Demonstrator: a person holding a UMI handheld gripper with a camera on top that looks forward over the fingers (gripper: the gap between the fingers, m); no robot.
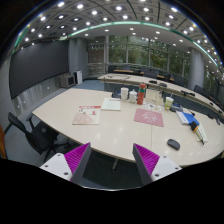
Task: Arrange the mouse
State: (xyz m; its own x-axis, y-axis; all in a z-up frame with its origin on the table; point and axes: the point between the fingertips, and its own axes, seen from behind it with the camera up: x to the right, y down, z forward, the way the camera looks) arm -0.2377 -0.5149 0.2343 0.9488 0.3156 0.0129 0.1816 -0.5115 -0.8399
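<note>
A dark mouse point(173, 144) lies on the pale oval table point(110, 135) near its front edge, to the right, just beyond my right finger. A pink mouse mat point(149, 117) lies further in, ahead of the right finger. My gripper point(112, 160) is open and empty, held back from the table's front edge, with the purple pads point(148, 159) wide apart. Nothing is between the fingers.
On the table are a pink-and-white paper point(89, 108), a tan sheet point(85, 119), white paper point(111, 103), cups and bottles point(138, 95) at the far side, and blue items point(188, 118) at the right. A black chair point(30, 135) stands at the left. More desks stand behind.
</note>
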